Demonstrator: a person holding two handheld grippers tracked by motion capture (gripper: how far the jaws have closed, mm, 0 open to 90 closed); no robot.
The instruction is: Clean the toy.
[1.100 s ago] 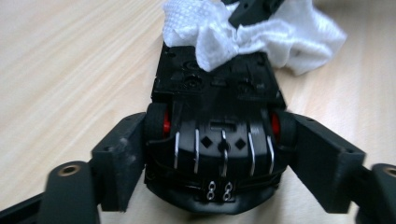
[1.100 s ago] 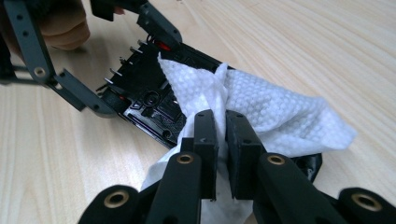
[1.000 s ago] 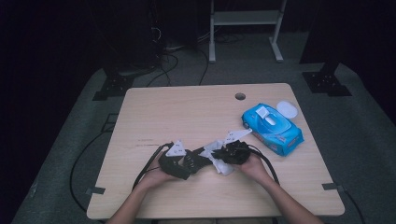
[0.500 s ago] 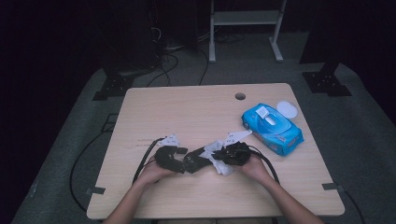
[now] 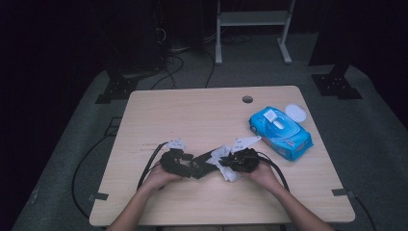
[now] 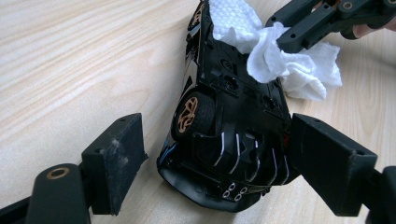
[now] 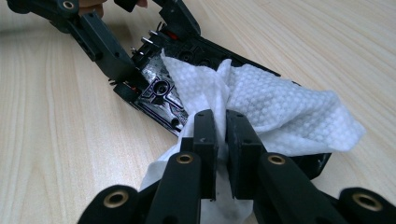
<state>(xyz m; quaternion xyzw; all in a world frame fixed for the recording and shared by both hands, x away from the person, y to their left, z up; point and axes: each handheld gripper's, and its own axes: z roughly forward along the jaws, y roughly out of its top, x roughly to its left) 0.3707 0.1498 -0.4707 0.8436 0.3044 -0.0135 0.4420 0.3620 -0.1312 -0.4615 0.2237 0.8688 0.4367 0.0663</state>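
Observation:
A black toy car with gold wheels is tipped up, its underside turned toward the right hand. My left gripper has its jaws wide around the car's tail end, and the pads press on its sides. The right gripper is shut on a white wet wipe, and the wipe lies against the car's underside. In the high view the left gripper and the right gripper meet near the table's front middle, with the wipe between them.
A blue pack of wet wipes lies at the right of the wooden table, with a white lid beside it. A cable hole sits near the far edge. Cables trail off the table's left and front right.
The left gripper has shifted and tilted slightly with the car. The right gripper and the wipe have stayed in place.

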